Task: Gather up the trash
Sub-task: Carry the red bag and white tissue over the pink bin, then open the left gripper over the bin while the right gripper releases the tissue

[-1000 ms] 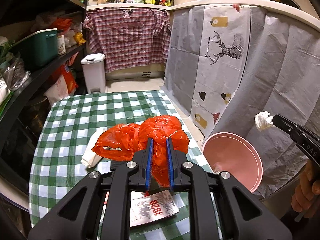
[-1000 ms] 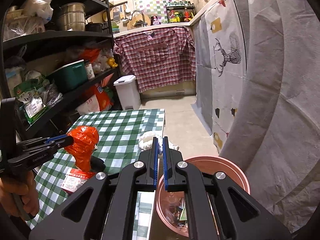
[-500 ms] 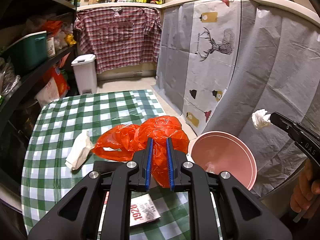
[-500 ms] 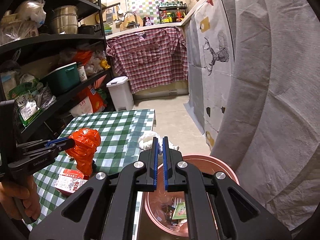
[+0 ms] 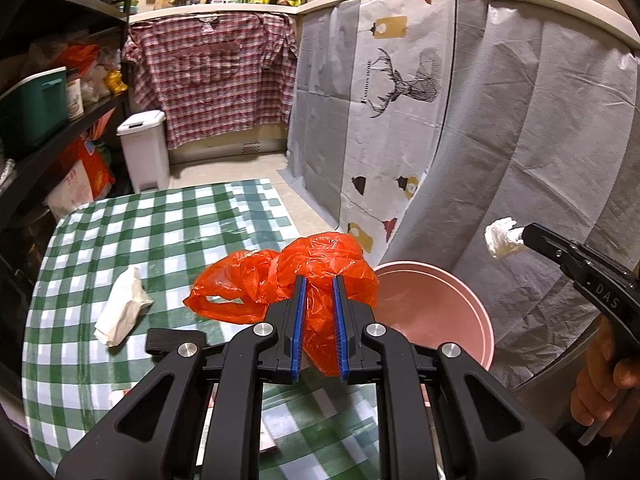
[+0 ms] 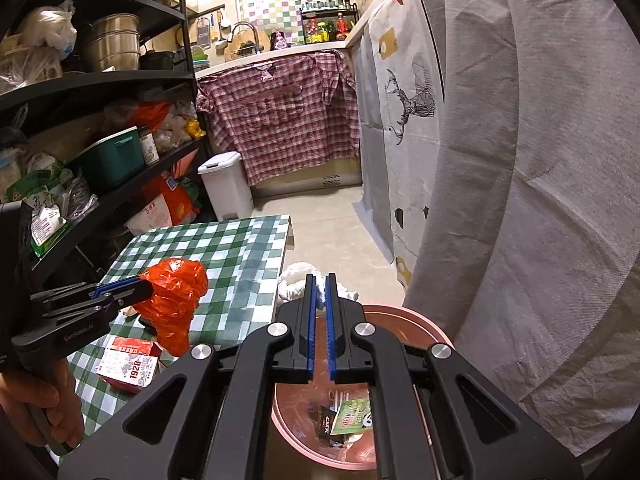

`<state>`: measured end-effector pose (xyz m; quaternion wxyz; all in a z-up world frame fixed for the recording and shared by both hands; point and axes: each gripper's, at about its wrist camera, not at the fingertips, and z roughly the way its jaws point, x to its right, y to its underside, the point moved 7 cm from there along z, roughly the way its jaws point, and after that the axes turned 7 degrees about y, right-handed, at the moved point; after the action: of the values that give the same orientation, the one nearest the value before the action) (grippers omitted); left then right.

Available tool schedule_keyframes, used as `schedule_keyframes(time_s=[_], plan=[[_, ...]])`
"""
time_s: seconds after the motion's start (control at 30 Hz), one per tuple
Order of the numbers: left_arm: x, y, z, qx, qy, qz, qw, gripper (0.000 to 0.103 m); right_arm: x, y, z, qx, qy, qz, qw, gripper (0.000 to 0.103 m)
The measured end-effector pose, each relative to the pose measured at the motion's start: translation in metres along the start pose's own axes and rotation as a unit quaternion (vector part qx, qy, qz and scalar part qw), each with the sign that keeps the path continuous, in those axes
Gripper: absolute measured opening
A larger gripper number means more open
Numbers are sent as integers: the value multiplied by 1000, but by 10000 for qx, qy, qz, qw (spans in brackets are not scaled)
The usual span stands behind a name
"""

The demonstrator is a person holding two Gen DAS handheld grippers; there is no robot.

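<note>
The left gripper (image 5: pixel 319 322) pinches a crumpled orange plastic bag (image 5: pixel 288 280), its length trailing toward frame left. The right gripper (image 6: pixel 319 322) clamps a white tissue wad (image 6: pixel 298 284) poking forward above the pink bin (image 6: pixel 424 328) at lower centre.

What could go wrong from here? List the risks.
1. The orange bag in the left gripper billows loosely with a loop hanging free; it may snag or miss the pink bin.
2. The tissue sits only at the right gripper's tips; it could slip out early.
3. Another tissue and a carton remain on the table.

Warm indoor light, fisheye-bent edges, sharp
</note>
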<state>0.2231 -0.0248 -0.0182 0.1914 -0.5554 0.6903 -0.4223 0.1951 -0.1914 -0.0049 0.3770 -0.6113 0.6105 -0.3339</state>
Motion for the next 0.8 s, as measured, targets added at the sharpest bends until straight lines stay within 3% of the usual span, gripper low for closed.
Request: schedule_keyframes(time_s=[0.8], plan=[[50, 5, 26, -209, 421, 221, 9987, 13, 22, 4, 6, -146, 202, 145, 9996, 5]])
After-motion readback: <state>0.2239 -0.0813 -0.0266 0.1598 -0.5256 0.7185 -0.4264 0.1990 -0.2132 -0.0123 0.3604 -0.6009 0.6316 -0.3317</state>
